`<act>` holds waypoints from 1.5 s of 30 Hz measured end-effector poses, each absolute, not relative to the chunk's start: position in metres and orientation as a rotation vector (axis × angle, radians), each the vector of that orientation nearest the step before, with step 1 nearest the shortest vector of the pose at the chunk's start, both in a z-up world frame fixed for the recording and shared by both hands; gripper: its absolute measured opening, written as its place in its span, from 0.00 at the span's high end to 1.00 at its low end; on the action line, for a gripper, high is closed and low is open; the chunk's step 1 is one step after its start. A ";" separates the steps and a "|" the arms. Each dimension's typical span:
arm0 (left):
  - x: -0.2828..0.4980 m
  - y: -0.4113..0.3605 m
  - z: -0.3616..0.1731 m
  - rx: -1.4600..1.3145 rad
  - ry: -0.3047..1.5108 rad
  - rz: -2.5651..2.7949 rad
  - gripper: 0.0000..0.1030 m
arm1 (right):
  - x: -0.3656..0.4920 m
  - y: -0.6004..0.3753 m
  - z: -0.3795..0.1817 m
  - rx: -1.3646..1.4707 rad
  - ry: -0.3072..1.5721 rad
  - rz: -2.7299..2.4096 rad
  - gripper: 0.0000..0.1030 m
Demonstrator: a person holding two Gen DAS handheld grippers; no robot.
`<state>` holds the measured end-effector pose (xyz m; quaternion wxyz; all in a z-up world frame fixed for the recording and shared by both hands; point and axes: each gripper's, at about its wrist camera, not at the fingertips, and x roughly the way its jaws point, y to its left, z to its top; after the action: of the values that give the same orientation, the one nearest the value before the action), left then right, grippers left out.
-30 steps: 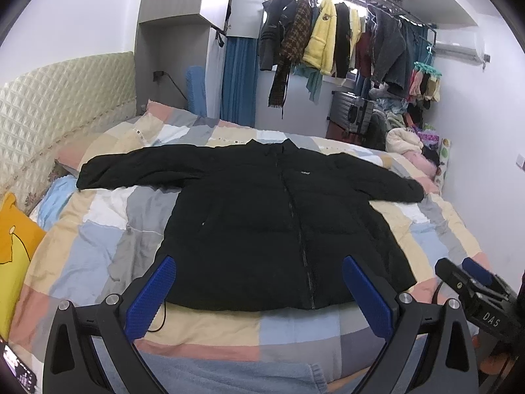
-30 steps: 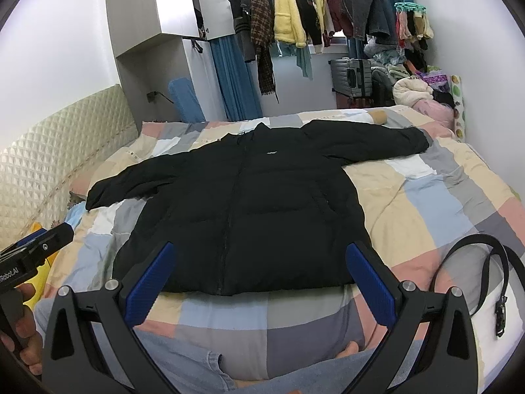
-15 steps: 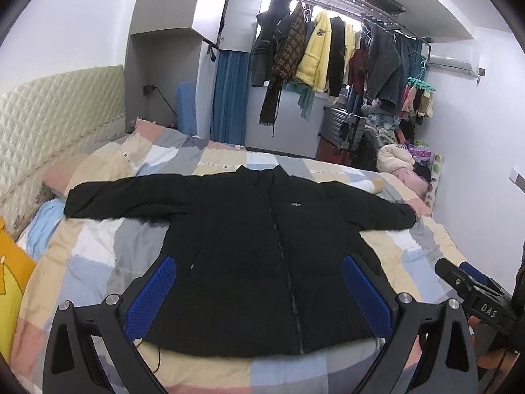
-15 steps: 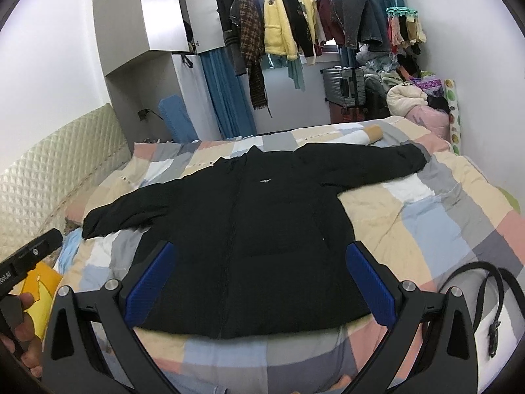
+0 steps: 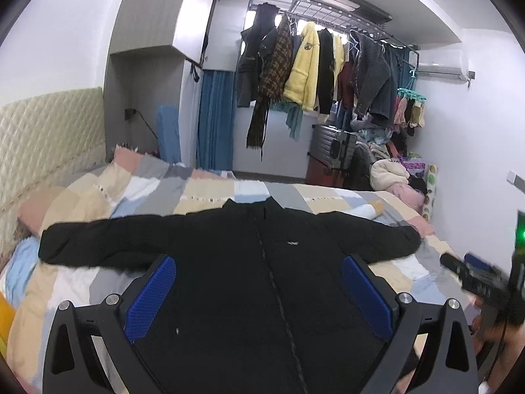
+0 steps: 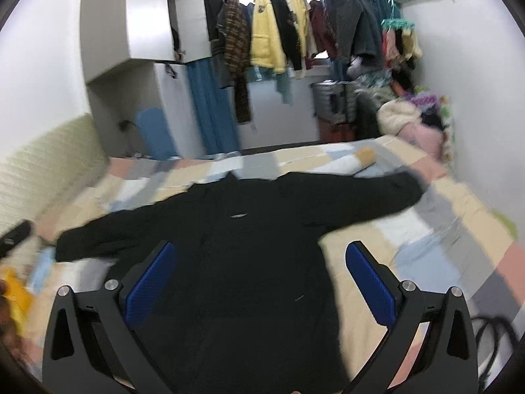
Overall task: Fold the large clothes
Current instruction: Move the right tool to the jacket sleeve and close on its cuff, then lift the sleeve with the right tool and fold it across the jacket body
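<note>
Now one black jacket point(image 5: 262, 282) lies flat; two grippers, left point(image 5: 259, 292) and right point(image 6: 261, 282), jaws apart.

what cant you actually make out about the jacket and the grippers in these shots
- Jacket hem: in both wrist views the black jacket runs under the gripper bodies and off the bottom edge.
- Chest logo: too small to read in the left view, smeared in the right.
- Right gripper: blurred at the left view's right edge, jaws unreadable there.
- Left sleeve cuff: motion-blurred in the right view.
</note>
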<state>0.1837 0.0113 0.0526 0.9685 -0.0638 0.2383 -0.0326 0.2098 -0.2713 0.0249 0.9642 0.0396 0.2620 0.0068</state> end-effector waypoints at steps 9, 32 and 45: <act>0.247 0.036 -0.031 -0.178 0.534 -0.033 0.00 | 0.310 -0.363 -0.021 0.194 0.494 -0.124 0.00; 0.380 0.041 -0.203 -0.226 0.716 0.160 0.00 | 0.517 -0.663 -0.214 0.719 0.506 -0.412 0.19; 0.383 0.040 -0.191 -0.205 0.748 0.210 0.00 | 0.557 -0.679 -0.213 0.760 0.516 -0.287 0.79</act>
<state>0.3827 0.0401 -0.1906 0.9203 -0.0997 0.3641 0.1022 0.5566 -0.6786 -0.2132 0.8864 0.3656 0.2480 -0.1380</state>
